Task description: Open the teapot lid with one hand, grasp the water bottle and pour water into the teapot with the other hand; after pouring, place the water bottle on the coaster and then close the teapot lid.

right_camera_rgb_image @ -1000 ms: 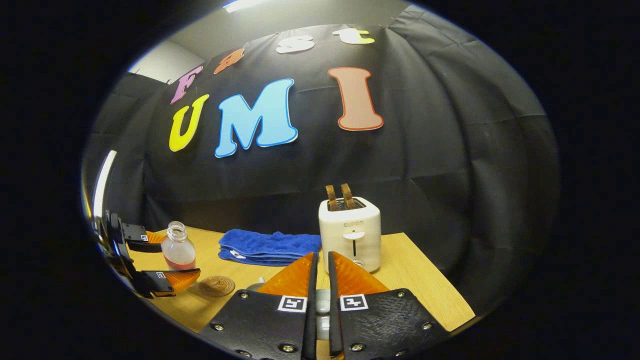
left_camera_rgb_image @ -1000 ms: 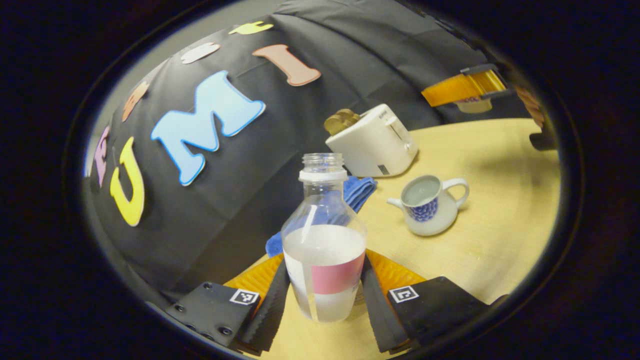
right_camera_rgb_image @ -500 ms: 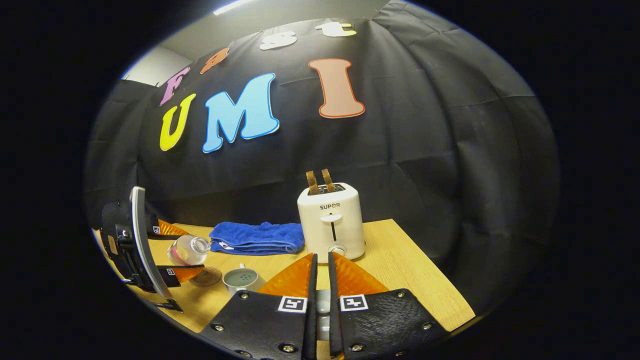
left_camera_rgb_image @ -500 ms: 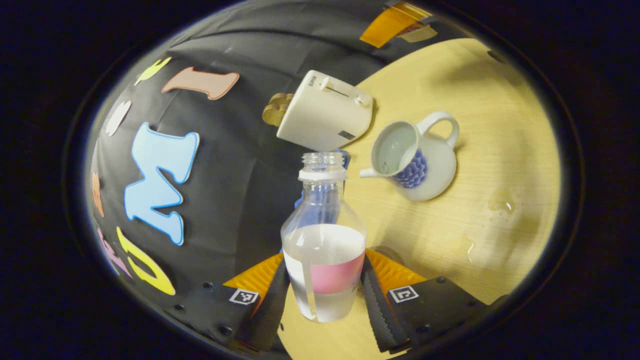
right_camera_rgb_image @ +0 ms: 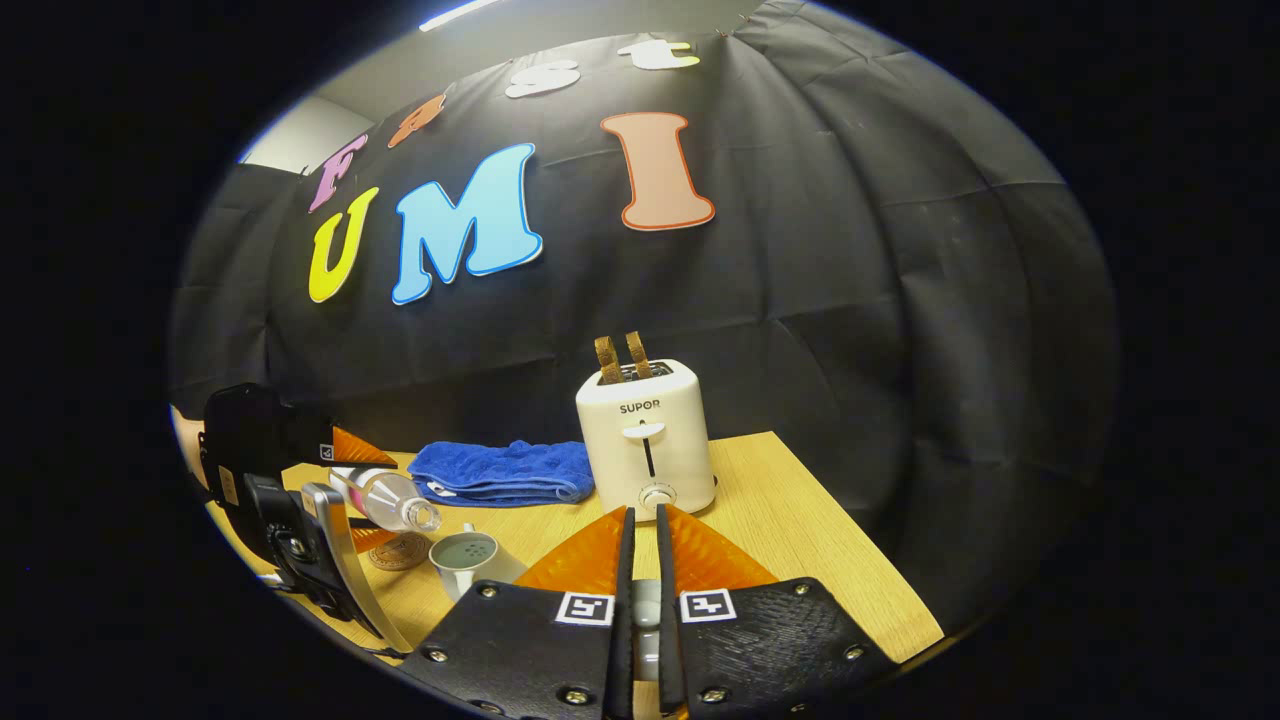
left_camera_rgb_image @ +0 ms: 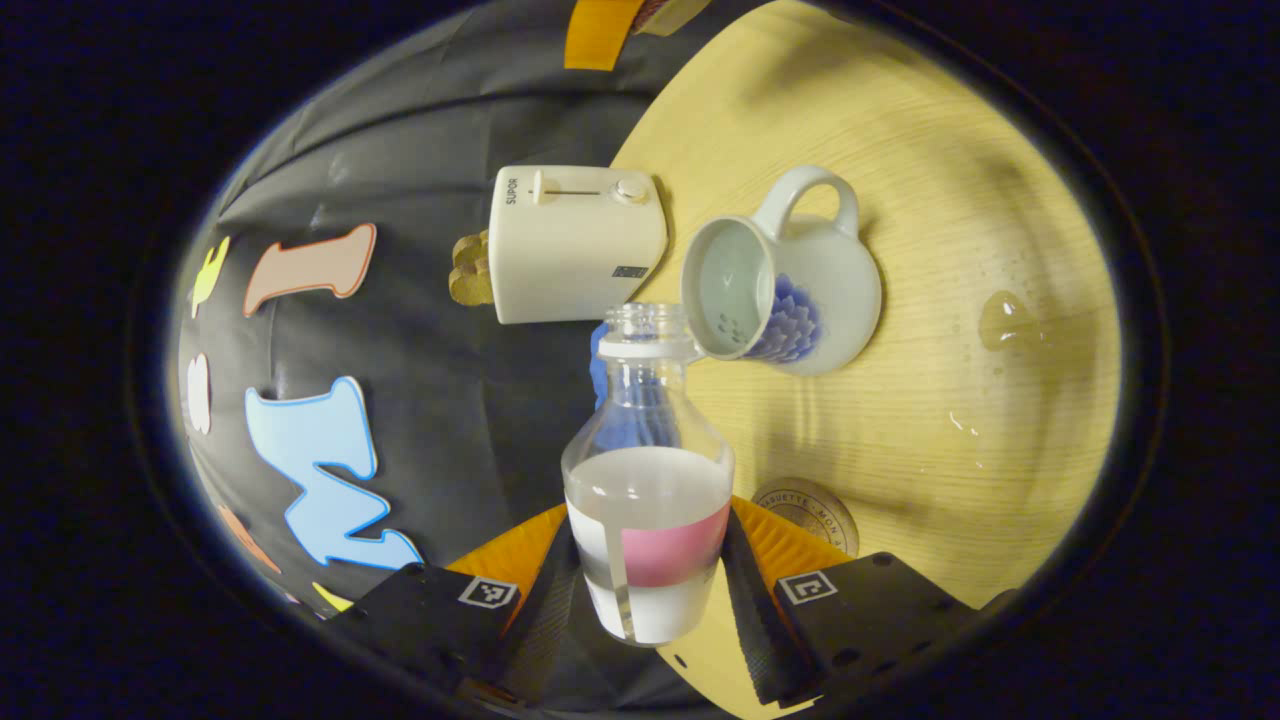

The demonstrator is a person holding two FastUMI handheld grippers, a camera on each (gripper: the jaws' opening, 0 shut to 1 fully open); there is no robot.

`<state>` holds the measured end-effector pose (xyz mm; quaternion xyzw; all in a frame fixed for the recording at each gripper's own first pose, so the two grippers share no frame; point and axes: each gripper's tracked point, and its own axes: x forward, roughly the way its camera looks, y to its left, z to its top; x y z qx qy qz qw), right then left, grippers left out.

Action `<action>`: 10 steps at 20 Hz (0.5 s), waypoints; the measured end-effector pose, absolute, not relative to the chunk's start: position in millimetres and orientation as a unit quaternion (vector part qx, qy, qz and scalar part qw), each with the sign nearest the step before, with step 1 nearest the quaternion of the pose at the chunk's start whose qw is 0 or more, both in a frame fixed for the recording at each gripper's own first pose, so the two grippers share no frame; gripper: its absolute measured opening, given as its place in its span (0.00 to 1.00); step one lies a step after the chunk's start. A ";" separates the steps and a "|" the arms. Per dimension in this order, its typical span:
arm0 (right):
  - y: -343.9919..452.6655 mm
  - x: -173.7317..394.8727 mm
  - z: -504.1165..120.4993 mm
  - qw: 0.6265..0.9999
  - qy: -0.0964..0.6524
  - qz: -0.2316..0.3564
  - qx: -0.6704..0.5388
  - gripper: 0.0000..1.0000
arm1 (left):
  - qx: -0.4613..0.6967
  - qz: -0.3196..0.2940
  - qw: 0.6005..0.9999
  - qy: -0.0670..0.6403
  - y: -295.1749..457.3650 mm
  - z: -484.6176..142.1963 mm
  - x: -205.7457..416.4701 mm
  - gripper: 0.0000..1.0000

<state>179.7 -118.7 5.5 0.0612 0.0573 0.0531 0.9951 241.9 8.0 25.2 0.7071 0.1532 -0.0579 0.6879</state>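
My left gripper (left_camera_rgb_image: 648,530) is shut on a clear water bottle (left_camera_rgb_image: 648,490) with a pink label and no cap, about half full. The bottle is tipped nearly level, and its mouth sits right at the rim of the open white-and-blue teapot (left_camera_rgb_image: 790,290). A round brown coaster (left_camera_rgb_image: 806,508) lies on the table just right of my fingers. In the right gripper view, my right gripper (right_camera_rgb_image: 643,515) is shut on the pale teapot lid (right_camera_rgb_image: 646,606), held up above the table. The left gripper (right_camera_rgb_image: 362,495), tilted bottle (right_camera_rgb_image: 388,496), teapot (right_camera_rgb_image: 468,558) and coaster (right_camera_rgb_image: 398,552) appear at lower left.
A white toaster (right_camera_rgb_image: 645,440) holding two toast slices stands at the back, and a folded blue towel (right_camera_rgb_image: 500,470) lies to its left. On the wooden table (left_camera_rgb_image: 960,200) beyond the teapot there is a water puddle (left_camera_rgb_image: 1005,320) and small drops.
The left gripper has tipped the bottle from upright to nearly level and brought its mouth up to the teapot's opening. The right gripper kept the lid and drifted slightly.
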 end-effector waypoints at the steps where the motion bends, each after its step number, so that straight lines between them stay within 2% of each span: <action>1: -117.7 179.6 5.6 0.995 0.059 0.054 0.061 0.10 | 0.718 -0.059 0.676 0.156 7.9 26.1 241.6 0.85; 6: -117.3 179.2 6.7 0.995 0.058 0.056 0.060 0.10 | 0.771 -0.058 0.611 0.168 8.3 35.9 243.5 0.85; 10: -118.1 177.9 8.3 0.994 0.057 0.058 0.066 0.10 | 0.795 -0.058 0.578 0.175 4.4 42.4 239.7 0.85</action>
